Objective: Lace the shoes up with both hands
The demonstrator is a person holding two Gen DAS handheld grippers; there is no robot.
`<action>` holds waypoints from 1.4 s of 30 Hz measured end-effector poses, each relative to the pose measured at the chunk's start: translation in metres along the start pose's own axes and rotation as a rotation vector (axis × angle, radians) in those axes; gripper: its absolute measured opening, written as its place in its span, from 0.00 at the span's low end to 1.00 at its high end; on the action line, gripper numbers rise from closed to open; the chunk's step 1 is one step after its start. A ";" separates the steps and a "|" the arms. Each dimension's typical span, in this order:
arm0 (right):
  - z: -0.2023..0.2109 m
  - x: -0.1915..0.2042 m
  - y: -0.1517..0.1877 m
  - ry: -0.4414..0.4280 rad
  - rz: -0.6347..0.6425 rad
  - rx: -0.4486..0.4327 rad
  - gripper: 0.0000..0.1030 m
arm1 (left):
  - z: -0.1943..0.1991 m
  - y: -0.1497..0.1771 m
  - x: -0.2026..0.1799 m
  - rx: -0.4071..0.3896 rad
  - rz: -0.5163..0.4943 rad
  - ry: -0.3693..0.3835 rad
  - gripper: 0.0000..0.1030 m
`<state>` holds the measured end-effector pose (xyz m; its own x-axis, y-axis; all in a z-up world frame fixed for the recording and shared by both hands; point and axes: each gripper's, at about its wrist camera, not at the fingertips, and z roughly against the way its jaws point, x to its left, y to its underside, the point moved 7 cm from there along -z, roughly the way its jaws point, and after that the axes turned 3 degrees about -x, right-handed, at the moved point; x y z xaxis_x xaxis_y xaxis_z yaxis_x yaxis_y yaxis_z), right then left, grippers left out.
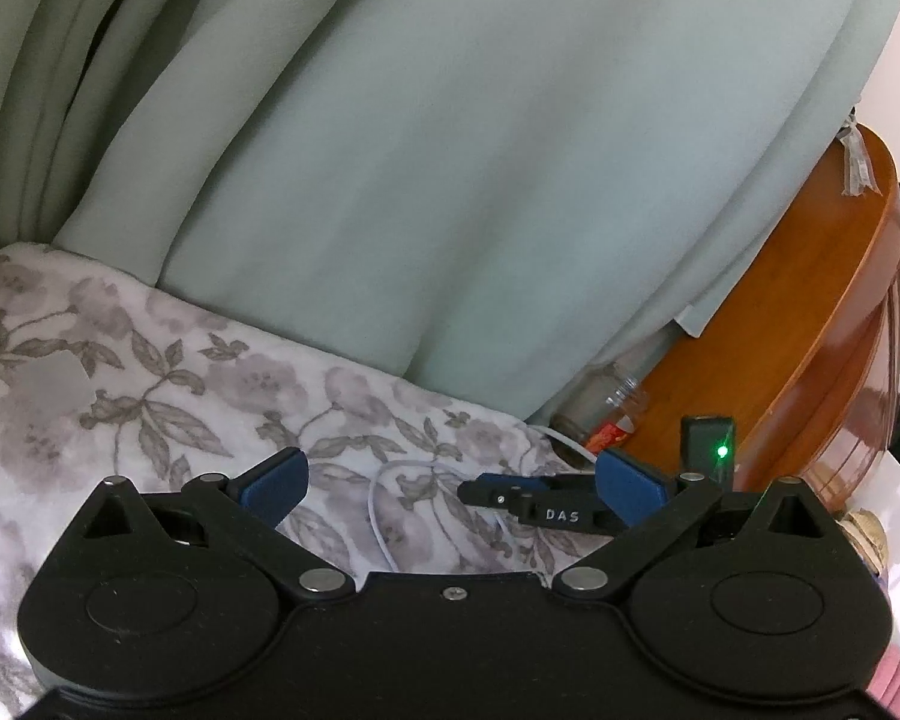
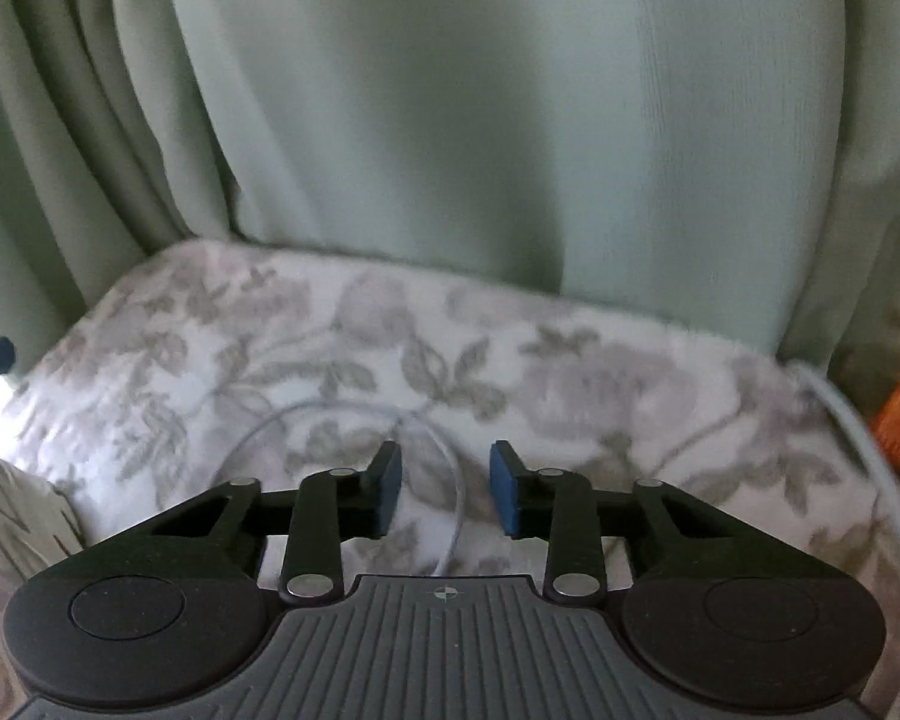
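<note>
Left wrist view, 6 o'clock: left tongs [image 1: 450,486], spread wide, blue pads far apart, gripping nothing. Between the pads, lying on the bed cover [image 1: 120,390]: a thin white cord [image 1: 372,510], looped, running off toward 3 o'clock. Lace or charging cable, cannot tell. Just right of centre, poking in from 3 o'clock: the black snout of the right tongs, low over the cover and close beside the cord.

Right wrist view, 6 o'clock: right tongs [image 2: 447,492], partly closed, a clear gap left between the pads, nothing pinched. Same faint cord loop under the gap, on the cover, not pressed by either pad. Blurred picture, so fine contact hard to read.

Background, 12 o'clock in both views: pale green curtain [image 1: 450,150]. At 3 o'clock in the left view: a wood panel [image 1: 810,330] and a jar [image 1: 606,414] on its side at the foot of the curtain.

No shoe anywhere in either view: not on the cover, not in either tongs. No eyelets, no tongue, no threaded lace to be seen.

Progress, judged from this: nothing visibly done. No lace end secured, no shoe in reach of the cameras. Left to do, seemingly all of it: find the shoe, take the lace ends, thread, pull tight.
</note>
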<state>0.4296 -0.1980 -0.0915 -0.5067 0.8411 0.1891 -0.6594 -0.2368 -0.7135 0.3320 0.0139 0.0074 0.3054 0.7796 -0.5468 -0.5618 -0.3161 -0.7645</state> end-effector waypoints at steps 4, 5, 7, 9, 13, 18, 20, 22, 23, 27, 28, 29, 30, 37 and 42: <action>-0.001 0.003 0.002 -0.016 -0.005 -0.005 0.05 | 0.000 0.000 0.001 0.003 0.004 -0.002 0.98; -0.001 0.004 0.003 -0.021 -0.006 -0.007 0.04 | 0.000 0.000 0.002 0.003 0.005 -0.002 0.98; 0.002 0.006 0.004 -0.010 0.006 -0.018 0.02 | 0.001 0.000 0.001 0.004 0.007 -0.002 0.98; 0.012 0.003 0.005 0.013 0.002 -0.043 0.02 | 0.001 0.000 0.001 0.006 0.007 -0.002 0.98; 0.040 -0.012 0.011 0.073 -0.011 -0.068 0.02 | 0.002 0.001 0.000 0.003 0.010 0.002 0.98; 0.075 -0.031 0.031 0.140 -0.031 -0.060 0.02 | 0.001 0.002 -0.004 0.001 0.006 0.011 0.98; 0.085 -0.037 0.043 0.154 -0.044 -0.038 0.02 | 0.001 0.002 -0.004 -0.001 0.007 0.014 0.98; 0.091 -0.038 0.051 0.151 -0.044 -0.029 0.03 | 0.001 0.002 -0.004 -0.001 0.007 0.015 0.98; 0.093 -0.038 0.052 0.144 -0.041 -0.028 0.03 | 0.001 0.002 -0.004 0.001 0.007 0.014 0.98; 0.095 -0.029 0.038 0.125 0.014 -0.078 0.13 | 0.000 0.002 -0.004 0.007 0.006 0.012 0.98; 0.094 -0.026 0.033 0.113 0.032 -0.089 0.23 | 0.001 0.002 -0.003 0.007 0.006 0.012 0.98; 0.091 -0.020 0.028 0.092 0.053 -0.098 0.24 | 0.001 0.002 -0.003 0.006 0.007 0.011 0.98; 0.086 -0.013 0.023 0.068 0.083 -0.097 0.23 | 0.000 0.002 -0.003 0.006 0.007 0.010 0.98; 0.040 0.048 0.007 -0.122 0.394 -0.015 0.28 | 0.000 0.000 -0.003 0.010 0.002 0.010 0.98; 0.015 0.069 0.004 -0.200 0.525 0.038 0.28 | 0.000 0.000 -0.003 0.014 -0.003 0.013 0.98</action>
<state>0.3838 -0.1480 -0.0717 -0.8653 0.4980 -0.0578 -0.3082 -0.6193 -0.7221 0.3313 0.0117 0.0092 0.3170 0.7732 -0.5493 -0.5713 -0.3066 -0.7613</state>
